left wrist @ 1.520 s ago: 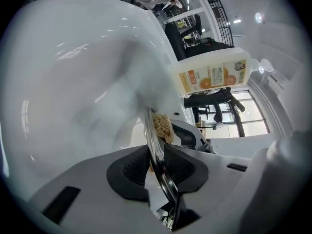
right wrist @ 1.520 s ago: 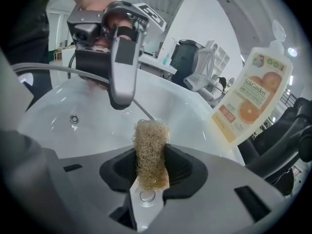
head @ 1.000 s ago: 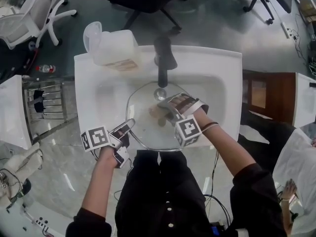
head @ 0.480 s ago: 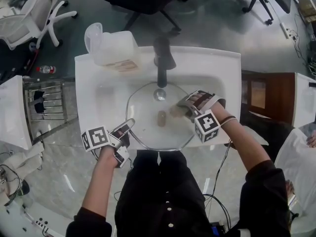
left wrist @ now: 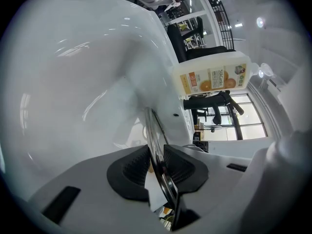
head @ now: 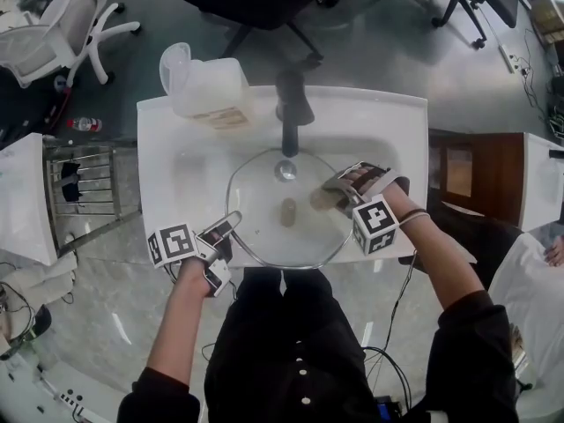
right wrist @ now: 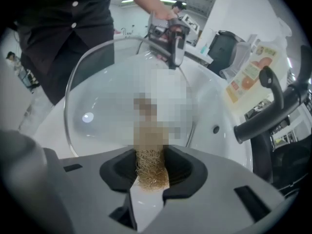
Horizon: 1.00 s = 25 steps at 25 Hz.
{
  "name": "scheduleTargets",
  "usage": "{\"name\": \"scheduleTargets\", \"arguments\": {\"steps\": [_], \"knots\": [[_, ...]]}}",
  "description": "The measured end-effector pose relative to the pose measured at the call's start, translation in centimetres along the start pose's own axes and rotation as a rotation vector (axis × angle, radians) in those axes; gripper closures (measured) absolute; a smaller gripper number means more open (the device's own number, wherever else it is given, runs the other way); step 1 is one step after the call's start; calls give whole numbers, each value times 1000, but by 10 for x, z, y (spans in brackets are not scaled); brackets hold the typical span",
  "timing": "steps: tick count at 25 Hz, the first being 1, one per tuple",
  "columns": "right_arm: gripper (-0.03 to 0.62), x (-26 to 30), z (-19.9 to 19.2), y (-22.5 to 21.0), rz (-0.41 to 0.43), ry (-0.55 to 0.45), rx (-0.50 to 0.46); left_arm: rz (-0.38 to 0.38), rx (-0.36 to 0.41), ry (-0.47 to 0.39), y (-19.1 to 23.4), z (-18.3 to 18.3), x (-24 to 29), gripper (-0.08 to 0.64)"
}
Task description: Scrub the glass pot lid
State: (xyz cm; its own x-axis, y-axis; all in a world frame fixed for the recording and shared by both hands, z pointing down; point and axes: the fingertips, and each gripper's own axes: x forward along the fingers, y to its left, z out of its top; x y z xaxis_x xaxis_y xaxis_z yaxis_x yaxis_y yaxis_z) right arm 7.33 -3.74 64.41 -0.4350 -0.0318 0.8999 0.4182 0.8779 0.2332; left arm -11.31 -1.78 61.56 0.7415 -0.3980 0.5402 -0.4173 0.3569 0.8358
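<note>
Glass pot lid (head: 264,192) lies across basin of white sink (head: 167,139), far edge under black faucet (head: 291,104). My left gripper (left wrist: 158,167) clamps lid's near-left rim, pads pressed on metal edge from both sides. My right gripper (right wrist: 151,167) is closed on tan fibrous scrubber (right wrist: 152,174), over lid's right part. Scrubber tip seems to touch glass, but that patch is blurred. Detergent jug (head: 207,86) stands on sink's far-left corner.

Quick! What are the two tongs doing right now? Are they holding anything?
Left tongs: shut on the rim of the glass lid.
Right tongs: shut on a tan, fibrous scrubber.
</note>
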Motion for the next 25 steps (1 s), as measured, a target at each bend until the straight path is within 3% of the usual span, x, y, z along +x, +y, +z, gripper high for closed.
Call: {"name": "scheduleTargets", "arguments": {"steps": [5, 10, 15, 21, 25], "knots": [[446, 3, 71, -41, -113, -147, 200, -33, -10, 17, -2, -1, 0, 453], [446, 29, 118, -73, -189, -191, 296, -86, -3, 56, -5, -1, 0, 445], [446, 38, 141, -81, -207, -226, 278, -91, -17, 100, -6, -3, -2, 446], [446, 47, 145, -74, -207, -241, 237, -188, -70, 159, -20, -5, -6, 419], [446, 46, 149, -72, -209, -243, 210, -177, -77, 175, -17, -5, -6, 408]]}}
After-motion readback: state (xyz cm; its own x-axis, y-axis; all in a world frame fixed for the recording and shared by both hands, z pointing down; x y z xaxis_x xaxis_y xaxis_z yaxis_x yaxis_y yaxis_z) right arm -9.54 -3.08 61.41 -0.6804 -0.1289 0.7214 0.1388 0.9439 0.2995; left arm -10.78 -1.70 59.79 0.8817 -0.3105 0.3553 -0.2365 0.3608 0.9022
